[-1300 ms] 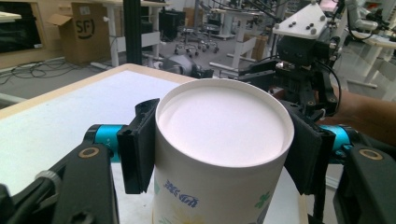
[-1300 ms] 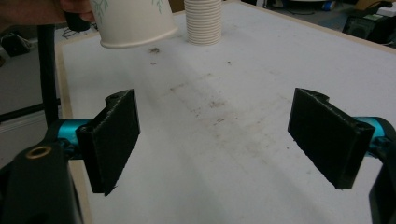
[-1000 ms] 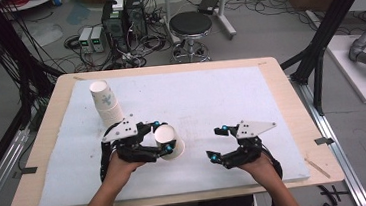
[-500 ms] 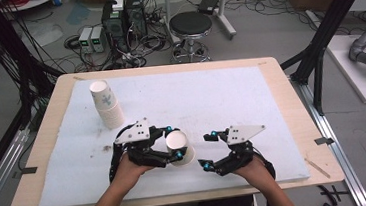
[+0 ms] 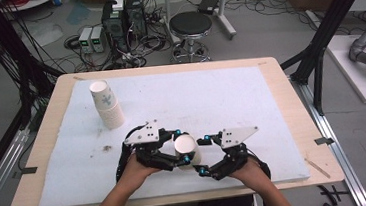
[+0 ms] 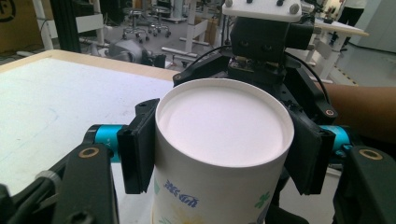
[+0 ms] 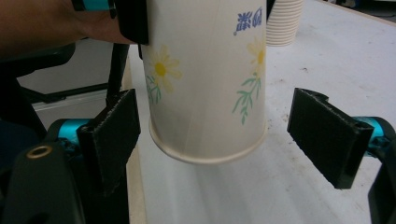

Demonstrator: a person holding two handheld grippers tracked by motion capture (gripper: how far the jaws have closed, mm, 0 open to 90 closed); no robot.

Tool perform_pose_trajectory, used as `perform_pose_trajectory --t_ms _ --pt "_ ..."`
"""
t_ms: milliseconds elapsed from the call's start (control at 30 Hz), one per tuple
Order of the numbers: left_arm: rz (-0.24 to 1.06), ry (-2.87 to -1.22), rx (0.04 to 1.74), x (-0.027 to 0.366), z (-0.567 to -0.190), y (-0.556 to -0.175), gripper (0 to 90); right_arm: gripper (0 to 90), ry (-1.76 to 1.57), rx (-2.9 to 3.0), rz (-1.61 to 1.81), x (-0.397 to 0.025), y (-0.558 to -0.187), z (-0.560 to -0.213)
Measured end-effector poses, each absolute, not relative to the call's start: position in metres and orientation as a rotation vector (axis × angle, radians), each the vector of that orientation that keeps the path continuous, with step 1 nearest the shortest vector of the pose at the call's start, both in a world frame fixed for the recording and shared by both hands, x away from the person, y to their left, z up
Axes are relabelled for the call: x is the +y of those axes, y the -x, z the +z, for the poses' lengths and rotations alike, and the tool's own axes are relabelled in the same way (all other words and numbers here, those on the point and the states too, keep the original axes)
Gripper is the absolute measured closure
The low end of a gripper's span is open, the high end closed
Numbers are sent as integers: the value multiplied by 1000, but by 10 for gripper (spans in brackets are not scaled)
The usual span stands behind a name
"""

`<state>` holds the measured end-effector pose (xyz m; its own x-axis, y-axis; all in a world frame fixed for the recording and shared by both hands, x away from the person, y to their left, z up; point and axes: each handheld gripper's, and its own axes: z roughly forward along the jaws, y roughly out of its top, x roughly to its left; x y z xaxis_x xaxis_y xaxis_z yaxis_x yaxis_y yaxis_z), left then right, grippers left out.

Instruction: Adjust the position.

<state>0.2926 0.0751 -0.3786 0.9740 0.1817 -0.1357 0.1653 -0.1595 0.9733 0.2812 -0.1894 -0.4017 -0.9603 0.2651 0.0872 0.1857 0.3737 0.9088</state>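
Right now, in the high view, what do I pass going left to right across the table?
Stack of paper cups → left gripper → the upside-down paper cup clamped in it → right gripper, its jaws open beside that cup → bare right table edge.

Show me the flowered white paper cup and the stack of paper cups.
flowered white paper cup (image 7: 205, 70), right gripper view, on its printed side wall
stack of paper cups (image 5: 107, 105), high view, mid-height
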Motion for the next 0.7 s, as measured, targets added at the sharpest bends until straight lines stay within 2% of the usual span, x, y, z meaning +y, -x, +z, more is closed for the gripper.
perform_pose_trajectory --t_ms 200,367,433,700 --pt "-1 -1741 247 70 -380 -292 352 175 -400 2560 1673 -184 -282 -402" --pt "-24 -1732 240 68 -380 -293 353 212 -381 2577 1696 -181 -283 -404" --pt "-28 -1730 238 67 -380 -293 355 267 -368 2580 1705 -181 -284 -405" --pt "-17 -1739 221 66 -380 -291 347 353 -325 2591 1687 -181 -284 -403"
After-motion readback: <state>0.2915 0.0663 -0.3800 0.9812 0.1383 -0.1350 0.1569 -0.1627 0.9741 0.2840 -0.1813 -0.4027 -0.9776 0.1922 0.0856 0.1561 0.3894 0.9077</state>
